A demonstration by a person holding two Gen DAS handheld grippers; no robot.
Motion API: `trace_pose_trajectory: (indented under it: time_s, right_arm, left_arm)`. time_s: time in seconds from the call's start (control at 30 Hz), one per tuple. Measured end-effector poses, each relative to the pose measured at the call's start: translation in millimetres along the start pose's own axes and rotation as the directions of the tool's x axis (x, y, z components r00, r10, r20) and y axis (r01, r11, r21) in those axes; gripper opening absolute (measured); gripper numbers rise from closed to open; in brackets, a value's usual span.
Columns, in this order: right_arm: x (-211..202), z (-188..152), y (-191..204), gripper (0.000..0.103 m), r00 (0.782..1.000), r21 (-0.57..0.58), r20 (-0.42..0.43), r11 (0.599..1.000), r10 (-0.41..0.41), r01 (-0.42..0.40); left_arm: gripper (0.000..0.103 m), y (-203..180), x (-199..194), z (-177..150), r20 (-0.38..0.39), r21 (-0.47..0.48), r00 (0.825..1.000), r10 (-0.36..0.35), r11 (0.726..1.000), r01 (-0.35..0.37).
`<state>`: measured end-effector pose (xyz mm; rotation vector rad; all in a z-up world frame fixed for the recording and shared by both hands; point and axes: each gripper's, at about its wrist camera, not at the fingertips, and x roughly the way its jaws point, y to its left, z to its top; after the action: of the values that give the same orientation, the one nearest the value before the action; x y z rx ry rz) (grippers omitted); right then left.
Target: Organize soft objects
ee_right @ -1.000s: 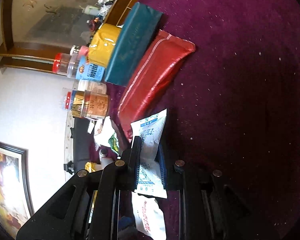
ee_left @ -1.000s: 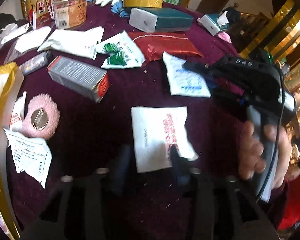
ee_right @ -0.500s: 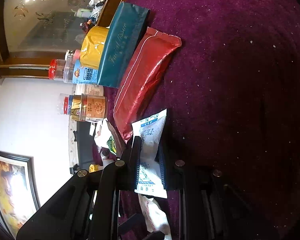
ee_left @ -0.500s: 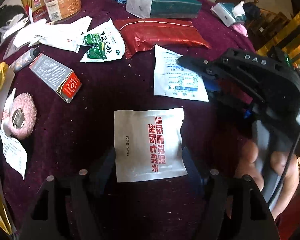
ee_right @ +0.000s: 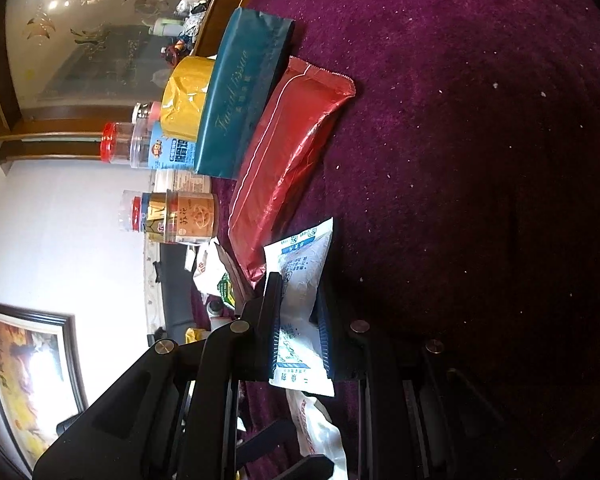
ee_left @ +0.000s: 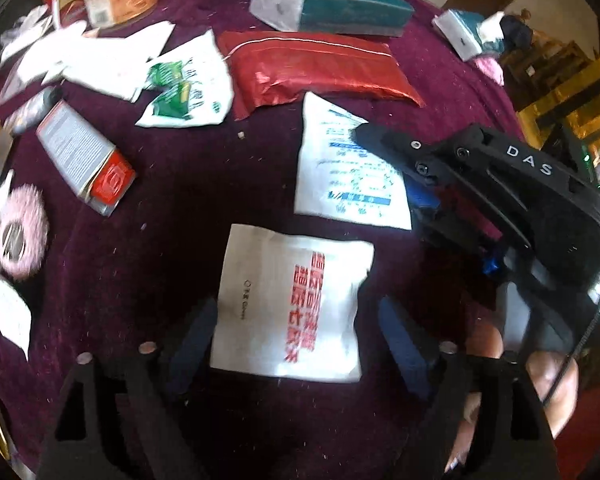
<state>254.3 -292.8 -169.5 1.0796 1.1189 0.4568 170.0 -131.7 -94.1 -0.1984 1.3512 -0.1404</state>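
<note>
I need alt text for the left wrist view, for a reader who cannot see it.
A white packet with red print lies flat on a dark purple tablecloth between the open fingers of the left tool. To the right, the right tool reaches over a white packet with blue print; a red pouch lies beyond.

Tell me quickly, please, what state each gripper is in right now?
Left gripper: open, fingers either side of the white red-printed packet.
Right gripper: closed on the white blue-printed packet.
</note>
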Motion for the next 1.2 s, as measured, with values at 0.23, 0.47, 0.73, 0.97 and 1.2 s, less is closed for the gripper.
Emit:
trace_pose_trajectory:
  time_s: [0.23, 0.47, 0.73, 0.97, 1.2]
  right_arm:
    - [1, 2, -4, 0.013, 0.999, 0.019, -0.022, 0.999, 0.026, -0.026]
    - [7, 1, 7, 0.013, 0.998, -0.064, -0.063, 0.998, -0.031, 0.027]
    - [8, 5, 7, 0.013, 0.994, -0.077, -0.109, 0.997, -0.022, 0.013]
    - [7, 5, 4, 0.013, 0.995, -0.062, -0.1, 0.998, -0.017, 0.01]
    - [4, 5, 1, 0.013, 0.996, -0.055, -0.089, 0.998, -0.014, 0.009]
  left_arm:
    - [0.093, -5, 3, 1, 0.021, 0.052, 1.0, -0.011, 0.999, 0.01]
    - [0.093, -10, 8, 11, -0.015, 0.144, 1.0, -0.013, 0.989, 0.015]
    - [0.093, -25, 15, 3, -0.007, 0.293, 0.997, 0.079, 0.953, -0.073]
    - [0.097, -29, 21, -6, 0.157, 0.336, 0.983, 0.099, 0.93, -0.148]
    - [0.046, -24, 7, -19, 0.223, 0.379, 0.974, 0.035, 0.918, -0.12]
